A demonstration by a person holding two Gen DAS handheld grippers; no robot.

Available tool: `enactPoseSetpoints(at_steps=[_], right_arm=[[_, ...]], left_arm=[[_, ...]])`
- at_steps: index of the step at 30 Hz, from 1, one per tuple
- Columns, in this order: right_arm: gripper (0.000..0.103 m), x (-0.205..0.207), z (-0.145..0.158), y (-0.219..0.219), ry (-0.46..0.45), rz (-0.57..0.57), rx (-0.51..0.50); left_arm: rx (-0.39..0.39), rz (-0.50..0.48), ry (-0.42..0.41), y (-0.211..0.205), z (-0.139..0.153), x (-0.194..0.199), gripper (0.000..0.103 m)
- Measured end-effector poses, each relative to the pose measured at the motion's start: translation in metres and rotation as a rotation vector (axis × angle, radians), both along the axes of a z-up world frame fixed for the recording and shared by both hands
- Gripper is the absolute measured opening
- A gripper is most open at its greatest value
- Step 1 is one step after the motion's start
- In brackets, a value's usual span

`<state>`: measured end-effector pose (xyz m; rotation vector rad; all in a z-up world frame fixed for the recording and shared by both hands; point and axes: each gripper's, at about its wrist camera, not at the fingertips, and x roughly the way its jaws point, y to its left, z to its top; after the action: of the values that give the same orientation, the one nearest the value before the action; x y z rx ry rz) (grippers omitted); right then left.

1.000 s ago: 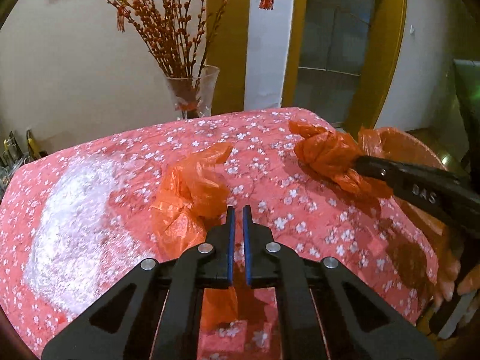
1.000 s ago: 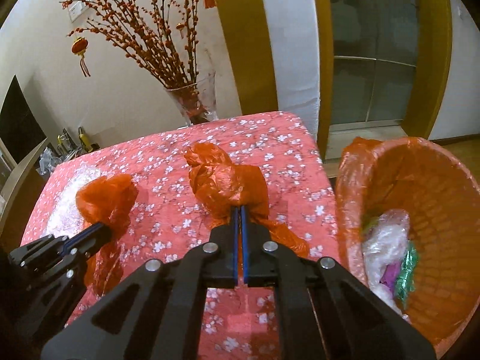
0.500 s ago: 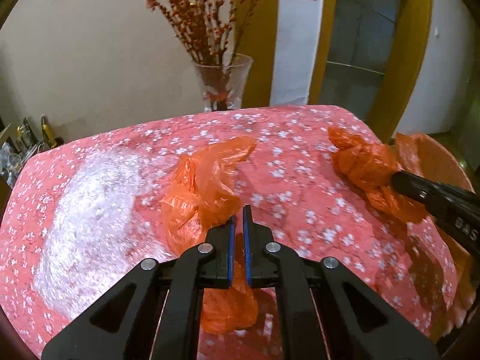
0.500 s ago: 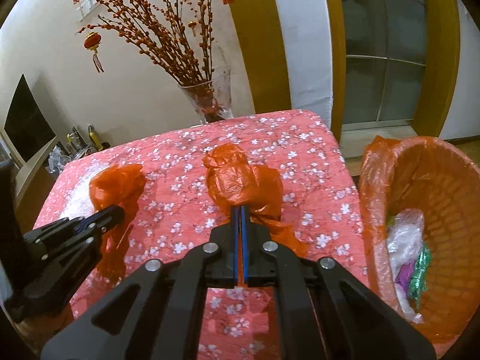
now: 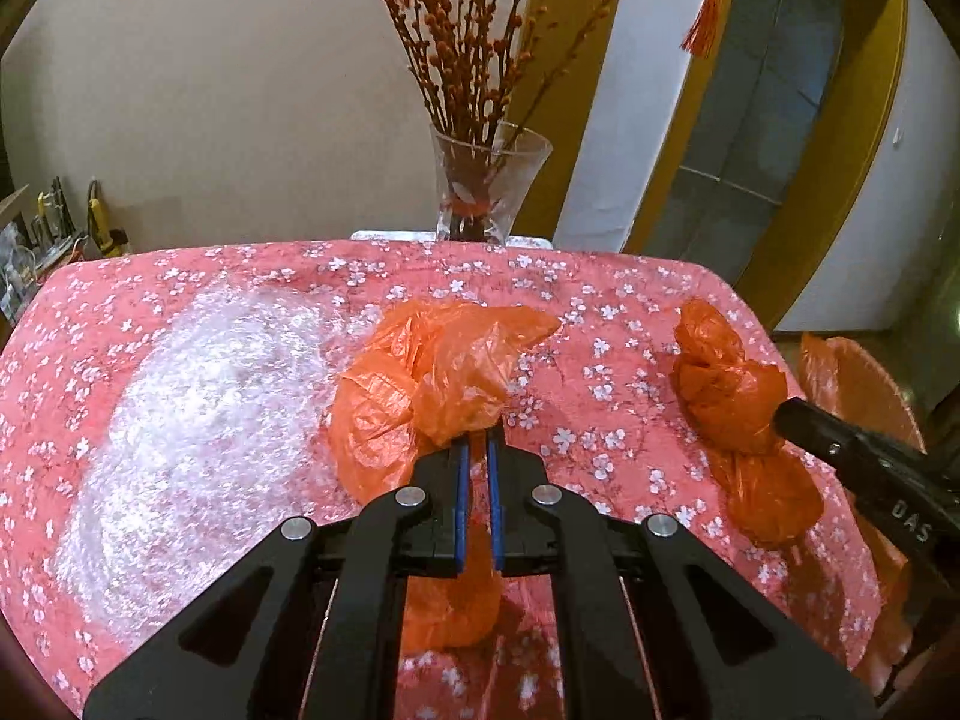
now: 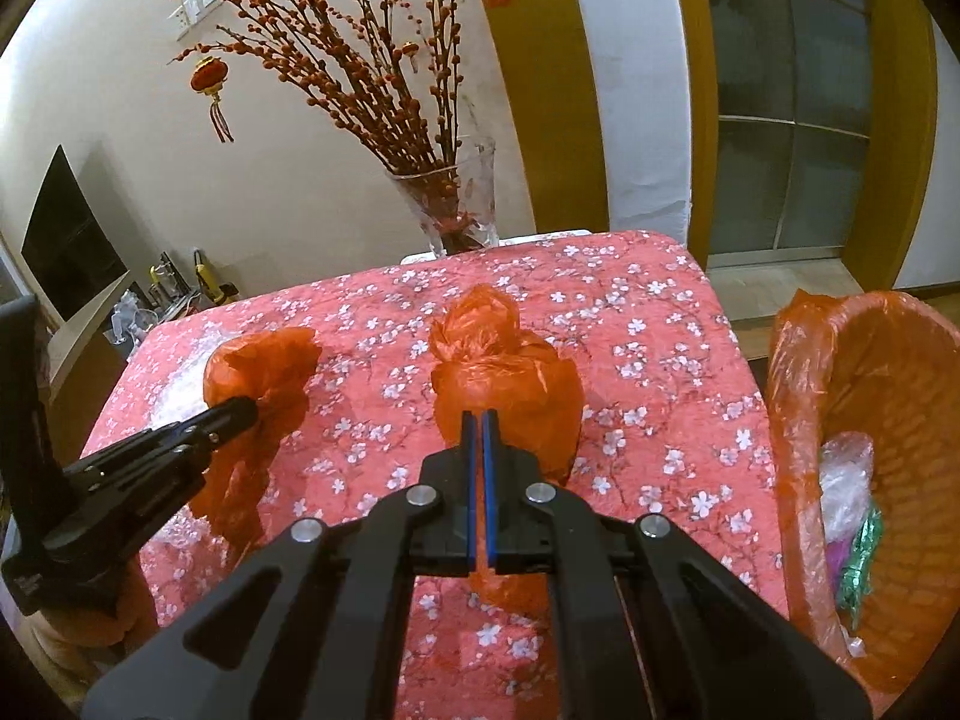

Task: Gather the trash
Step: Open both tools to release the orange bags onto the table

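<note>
Two tools level over table (image 5: 600, 300), left tool (image 5: 475, 444) pinching orange bag (image 5: 432, 372), right tool (image 6: 480, 414) pinching knotted bag (image 6: 504, 372)

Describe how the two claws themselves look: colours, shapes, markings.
Both are matte black plastic. The left claw and right claw each have two flat fingers lined with blue pads, carried on angular triangular-cutout linkages with silver round pivot pins. White letters "DAS" mark the right claw's side. No cables or sleeves show.

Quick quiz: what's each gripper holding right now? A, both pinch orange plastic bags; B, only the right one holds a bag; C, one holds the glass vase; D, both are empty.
A: the left gripper is shut on one orange bag, and the right gripper is shut on another orange bag.
</note>
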<state>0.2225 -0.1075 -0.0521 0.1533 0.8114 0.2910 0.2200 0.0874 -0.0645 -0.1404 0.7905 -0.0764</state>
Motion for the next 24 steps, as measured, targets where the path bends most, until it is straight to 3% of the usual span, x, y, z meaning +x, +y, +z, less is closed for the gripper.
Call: enactPoseSetpoints(at_steps=[4,7,13,17,21,24], right_arm=[[0.01,0.0,-0.001,-0.001,-0.002,-0.014,-0.006],[0.022,0.0,-0.003,-0.002,0.0,-0.025,-0.013],[0.033,0.005,-0.008,0.003,0.017,-0.018,-0.049],[0.029,0.026,-0.014,0.013,0.035,-0.021,-0.082],[0.026,0.045,-0.014,0.022,0.041,-0.028,-0.087],[0.036,0.046,-0.016,0.026,0.029,-0.034,-0.12]], left_arm=[[0.018,0.004,0.01,0.002,0.0,-0.004,0.007],[0.027,0.01,0.019,0.002,-0.001,-0.001,0.007],[0.057,0.016,0.041,-0.003,-0.007,0.012,0.007],[0.108,0.032,0.053,-0.009,-0.012,0.029,0.007],[0.108,0.045,0.073,-0.009,-0.017,0.043,0.007],[0.083,0.038,0.081,-0.006,-0.019,0.044,0.007]])
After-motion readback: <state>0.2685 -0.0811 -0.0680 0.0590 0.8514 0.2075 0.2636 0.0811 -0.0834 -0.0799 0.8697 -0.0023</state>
